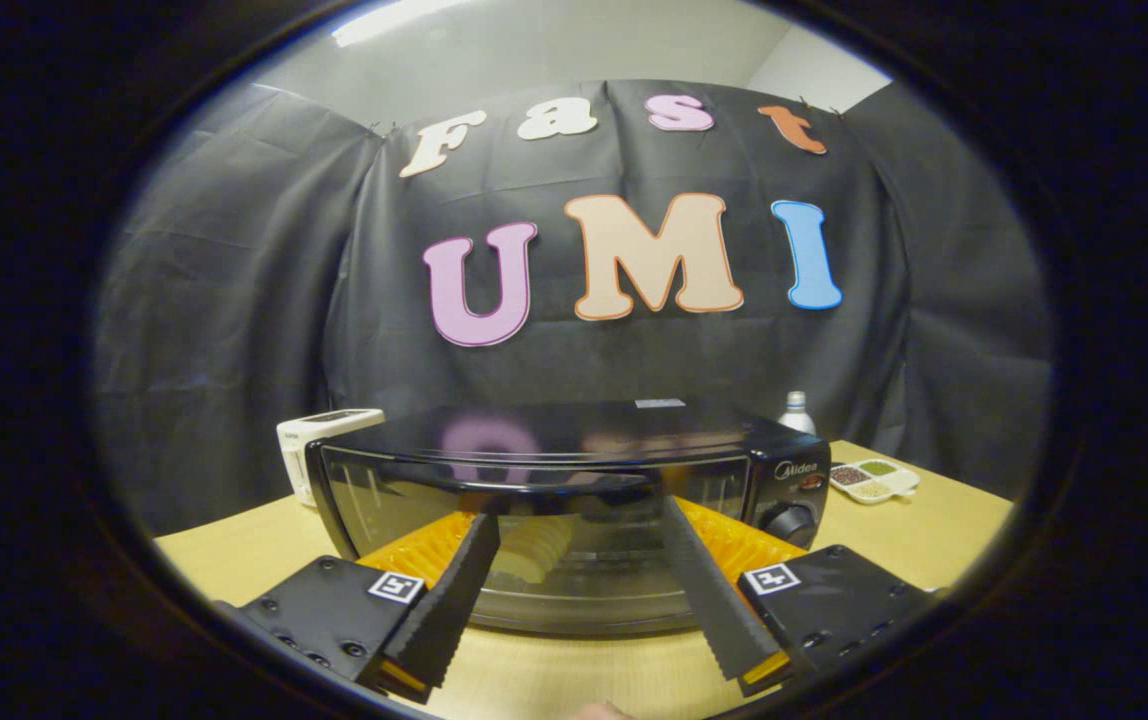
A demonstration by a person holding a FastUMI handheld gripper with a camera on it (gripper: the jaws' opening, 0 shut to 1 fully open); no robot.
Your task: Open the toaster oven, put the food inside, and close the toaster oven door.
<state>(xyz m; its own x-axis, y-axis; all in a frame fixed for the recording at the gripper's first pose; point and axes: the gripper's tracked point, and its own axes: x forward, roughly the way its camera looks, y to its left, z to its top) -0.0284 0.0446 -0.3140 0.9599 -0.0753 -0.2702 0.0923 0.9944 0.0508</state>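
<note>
Toaster oven [574,500] was pictured shut just beyond the spread, empty gripper [579,530], its door handle [559,487] lying crosswise.

I see the toaster oven [574,500] standing square ahead of the gripper [579,520], its glass door [574,540] shut and barring the way to the pale food [534,548] inside; the fingers are spread wide, tips close up to the door glass below the handle bar [564,490]. Bare table [574,670] lies between the fingers and on both flanks of the oven. Behind, a white appliance [319,445] crowds the oven's left rear corner, and a bottle [796,412] and a divided dish [874,480] sit off its right.
</note>
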